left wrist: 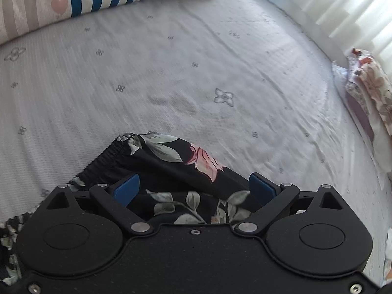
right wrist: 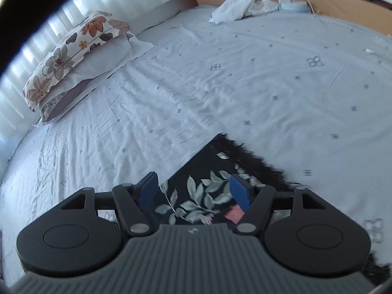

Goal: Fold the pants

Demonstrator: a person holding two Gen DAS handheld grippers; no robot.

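Pants (left wrist: 171, 171) in black floral print lie on the bed (left wrist: 196, 73), beneath both the left hand-held gripper (left wrist: 194, 188) and the right hand-held gripper (right wrist: 193, 191), jaws spread and empty; a clean fold likely needs each to pinch a waistband corner squarely first.

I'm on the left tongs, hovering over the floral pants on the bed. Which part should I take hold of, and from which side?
Probably the gathered elastic waistband of the pants, where it curls up off the bedsheet. It is a thick raised edge, so the open left tongs could come down from above, one pad either side. The flat fabric beside it gives less to pinch.
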